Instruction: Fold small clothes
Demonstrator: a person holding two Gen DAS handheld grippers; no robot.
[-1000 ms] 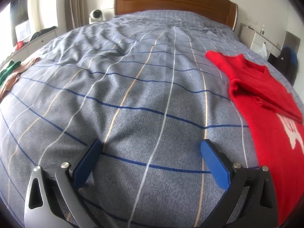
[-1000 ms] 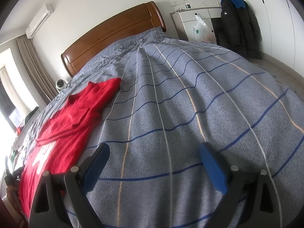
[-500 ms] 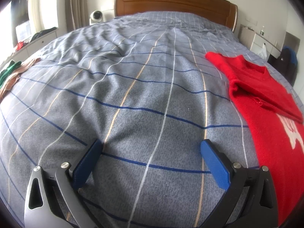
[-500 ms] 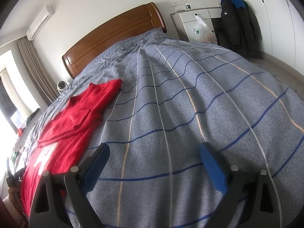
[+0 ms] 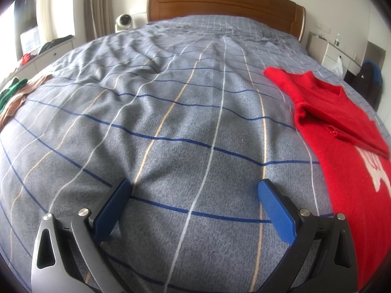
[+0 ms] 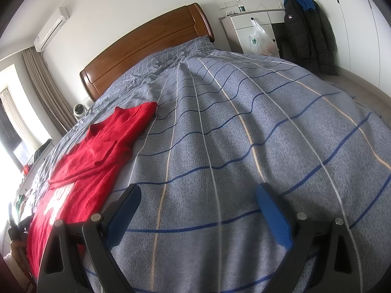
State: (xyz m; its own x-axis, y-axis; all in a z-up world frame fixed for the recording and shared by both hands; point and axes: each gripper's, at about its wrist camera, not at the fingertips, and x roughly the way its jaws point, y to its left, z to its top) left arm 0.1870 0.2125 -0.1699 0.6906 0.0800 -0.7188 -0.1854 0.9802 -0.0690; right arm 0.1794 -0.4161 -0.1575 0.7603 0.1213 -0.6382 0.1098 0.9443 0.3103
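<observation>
A red knitted sweater (image 5: 347,131) with a white pattern lies flat on the grey-blue checked bedcover (image 5: 185,112), one sleeve folded across its chest. In the left wrist view it lies to the right of my left gripper (image 5: 194,190), which stands open over bare cover with nothing between its blue pads. In the right wrist view the sweater (image 6: 97,156) lies to the left, its near edge passing behind the left finger. My right gripper (image 6: 198,195) is open and holds nothing.
A wooden headboard (image 5: 224,2) closes the far end of the bed. Green and tan clothes (image 5: 12,97) lie at the bed's left edge beside a white dresser. A white cabinet (image 6: 254,31) and a hanging black coat (image 6: 305,31) stand to the right.
The right wrist view has swung a little to the right, so the sweater sits further left and lower. The left gripper has barely moved. Both stay open.
</observation>
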